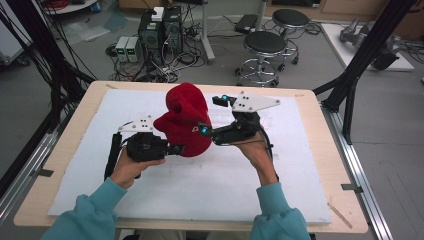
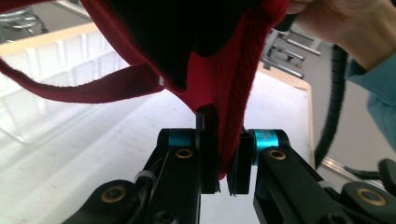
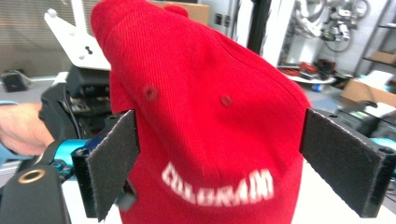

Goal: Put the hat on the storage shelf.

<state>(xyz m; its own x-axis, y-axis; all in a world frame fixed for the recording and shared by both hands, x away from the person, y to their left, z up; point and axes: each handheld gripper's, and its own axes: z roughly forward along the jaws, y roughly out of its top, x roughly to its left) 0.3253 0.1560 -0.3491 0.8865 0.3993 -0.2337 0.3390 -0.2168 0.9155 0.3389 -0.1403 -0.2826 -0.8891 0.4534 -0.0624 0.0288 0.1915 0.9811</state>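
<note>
**Red cap held up over the white mat**

Wooden table carried a white mat; grey workshop floor lay beyond, with computer towers at left and two black stools to the right.

Left gripper was clamped on the red cap: in the left gripper view its jaws stood together on a fold of red fabric at the cap's edge. Cap hung lifted above the mat's middle, between the two tools. A red strap trailed off to the left in that view; the cap's inside read as dark and I could not make out detail there.

White lettering on the cap's front was blurred; it seemed to read "COLORADO", last letters uncertain. Small white mark on the cap in the high view was too small to read.

Right gripper had its jaws wide apart, pads either side of the cap's front; whether they touched it I could not tell.
</note>
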